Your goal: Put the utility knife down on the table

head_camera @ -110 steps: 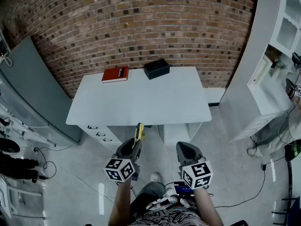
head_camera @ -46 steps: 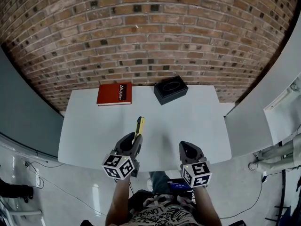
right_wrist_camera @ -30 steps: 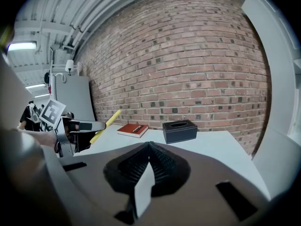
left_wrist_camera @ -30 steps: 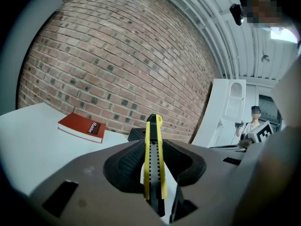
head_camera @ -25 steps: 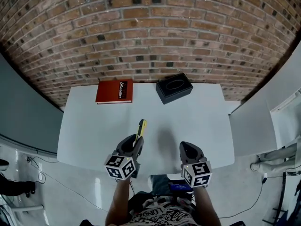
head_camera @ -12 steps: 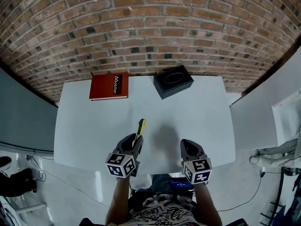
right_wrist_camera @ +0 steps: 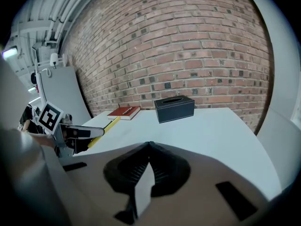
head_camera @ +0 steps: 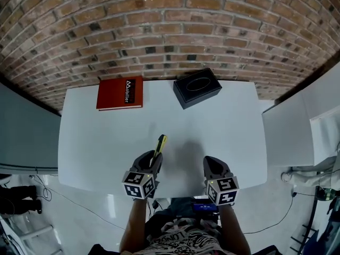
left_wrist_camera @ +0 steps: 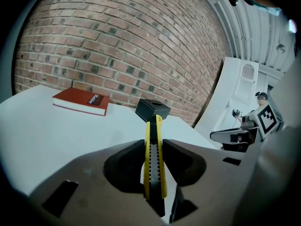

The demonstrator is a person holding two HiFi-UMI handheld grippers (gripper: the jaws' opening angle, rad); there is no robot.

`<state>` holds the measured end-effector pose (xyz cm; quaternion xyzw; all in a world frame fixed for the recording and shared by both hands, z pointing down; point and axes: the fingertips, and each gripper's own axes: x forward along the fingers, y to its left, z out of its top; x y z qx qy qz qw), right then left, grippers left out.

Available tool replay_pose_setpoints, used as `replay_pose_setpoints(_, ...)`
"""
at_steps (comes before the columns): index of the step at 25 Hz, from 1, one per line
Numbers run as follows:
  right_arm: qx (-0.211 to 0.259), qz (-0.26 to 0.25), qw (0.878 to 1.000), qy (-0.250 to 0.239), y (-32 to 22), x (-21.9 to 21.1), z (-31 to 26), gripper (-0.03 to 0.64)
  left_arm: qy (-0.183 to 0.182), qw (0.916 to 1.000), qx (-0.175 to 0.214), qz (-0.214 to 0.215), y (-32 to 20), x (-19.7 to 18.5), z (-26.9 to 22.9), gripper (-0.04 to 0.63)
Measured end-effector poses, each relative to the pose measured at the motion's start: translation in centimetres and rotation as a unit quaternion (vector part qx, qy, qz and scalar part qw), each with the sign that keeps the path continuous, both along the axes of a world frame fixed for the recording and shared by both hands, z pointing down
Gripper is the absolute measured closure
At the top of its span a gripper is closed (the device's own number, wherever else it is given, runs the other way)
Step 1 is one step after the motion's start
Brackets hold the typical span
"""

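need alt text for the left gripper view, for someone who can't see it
The left tongs are shut on a yellow-and-black utility knife, which points forward over a white table. Farther back on the table lie a red book at left and a black box at centre, in front of a brick wall.

utility knife: yellow body, black centre strip with a row of notches
left tool: dark grey jaws; cube white with black square markers
right tool: dark grey jaws; cube of the same white and black squares
desk: plain white
book: red cover, black band with white lettering
box: black, thin pale oval outline on top
wall: red-brown brick, pale mortar, scattered darker bricks
shirt: pale with dark print
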<state>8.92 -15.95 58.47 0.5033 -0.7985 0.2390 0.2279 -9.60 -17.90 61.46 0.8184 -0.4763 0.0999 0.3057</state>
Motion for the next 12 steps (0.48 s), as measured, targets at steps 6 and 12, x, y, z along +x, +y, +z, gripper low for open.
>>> replay_pose_setpoints(6, -0.014, 0.001, 1.0, 0.003, -0.9, 0.0, 1.2, 0.617, -0.013, 0.9997, -0.019, 0.005, -0.5, 0.0, 1.9, 0.473)
replay_pose_setpoints(12, -0.028, 0.003, 1.0, 0.002, -2.0, -0.1, 2.6, 0.617, -0.026, 0.9988, -0.039, 0.012, -0.9, 0.1, 4.0, 0.472)
